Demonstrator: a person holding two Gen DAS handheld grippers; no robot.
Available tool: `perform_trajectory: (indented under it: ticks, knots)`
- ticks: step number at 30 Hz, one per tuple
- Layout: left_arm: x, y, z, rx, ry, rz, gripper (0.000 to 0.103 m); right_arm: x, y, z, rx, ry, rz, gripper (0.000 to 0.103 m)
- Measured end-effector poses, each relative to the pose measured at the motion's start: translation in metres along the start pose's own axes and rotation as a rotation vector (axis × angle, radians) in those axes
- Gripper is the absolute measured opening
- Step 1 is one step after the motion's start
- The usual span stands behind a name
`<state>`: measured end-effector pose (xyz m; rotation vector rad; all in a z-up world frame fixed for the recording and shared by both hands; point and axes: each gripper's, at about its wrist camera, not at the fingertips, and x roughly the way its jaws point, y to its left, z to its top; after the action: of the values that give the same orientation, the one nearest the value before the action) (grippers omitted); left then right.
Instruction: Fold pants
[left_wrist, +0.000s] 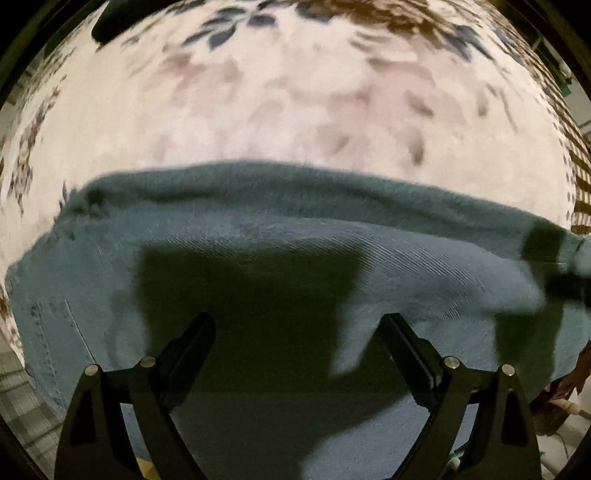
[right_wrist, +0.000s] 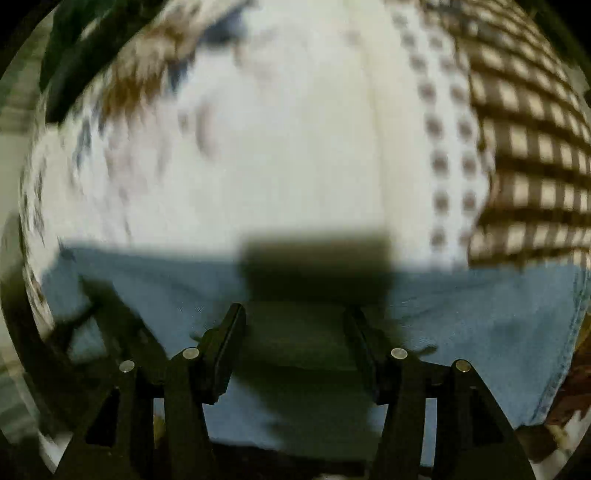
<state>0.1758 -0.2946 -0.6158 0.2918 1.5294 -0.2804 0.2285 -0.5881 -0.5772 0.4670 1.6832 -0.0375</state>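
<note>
Left wrist view: pants (left_wrist: 258, 236), blue denim, lie across the lower half of the frame on a white bedcover (left_wrist: 280, 110) printed with grey and dark blue leaves. Far edge of the cloth runs from 9 o'clock to 3 o'clock, bowed by the lens. A stitched seam shows at 8 o'clock. Left gripper (left_wrist: 297, 325) sits at 6 o'clock, its two fingers spread wide with nothing between them; they hover over the denim, and its shadow falls on the cloth just ahead. Frame is motion-blurred.

Right wrist view: same pants (right_wrist: 480, 314) fill the lower third, with a stitched hem along the edge at 4 o'clock. Right gripper (right_wrist: 293, 314) at 6 o'clock, fingers parted about half as wide, holding nothing; contact with the cloth cannot be told. Bedcover (right_wrist: 295, 147) beyond; brown checked border (right_wrist: 524, 147) at 2 o'clock. Heavy blur.
</note>
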Motion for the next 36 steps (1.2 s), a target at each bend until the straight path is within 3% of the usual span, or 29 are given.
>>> perform_trajectory:
  ticks: [6, 8, 14, 18, 20, 23, 25, 29, 33, 36]
  knots:
    - [0.007, 0.0, -0.012, -0.019, 0.017, -0.017, 0.094, 0.016, -0.012, -0.05, -0.031, 0.17, -0.002, 0.058]
    - [0.009, -0.003, -0.013, -0.014, 0.018, -0.016, 0.094, 0.016, -0.016, -0.055, -0.021, 0.182, -0.007, 0.058]
    - [0.004, 0.01, -0.01, 0.001, 0.018, -0.015, 0.094, -0.038, -0.034, -0.033, 0.102, -0.032, 0.135, 0.061]
    - [-0.013, 0.015, -0.005, -0.002, 0.016, -0.019, 0.094, -0.055, -0.042, 0.003, 0.12, -0.118, -0.002, 0.061]
    - [-0.02, 0.014, -0.003, -0.003, 0.005, -0.024, 0.094, -0.069, -0.063, 0.013, 0.171, -0.172, -0.076, 0.061]
    - [-0.025, 0.012, 0.002, -0.006, -0.005, -0.037, 0.094, -0.096, -0.125, 0.006, 0.339, -0.267, -0.133, 0.066]
    - [-0.025, 0.009, 0.008, -0.013, -0.006, -0.049, 0.094, -0.106, -0.165, -0.003, 0.437, -0.295, -0.17, 0.067]
    - [-0.018, -0.003, 0.019, -0.006, -0.002, -0.05, 0.094, -0.107, -0.224, -0.016, 0.532, -0.277, -0.121, 0.067]
    - [-0.009, -0.015, 0.031, -0.01, 0.019, -0.04, 0.094, -0.096, -0.245, -0.016, 0.521, -0.268, -0.087, 0.067]
    - [-0.012, -0.017, 0.032, -0.004, 0.015, -0.039, 0.094, -0.075, -0.244, -0.021, 0.514, -0.273, -0.138, 0.067]
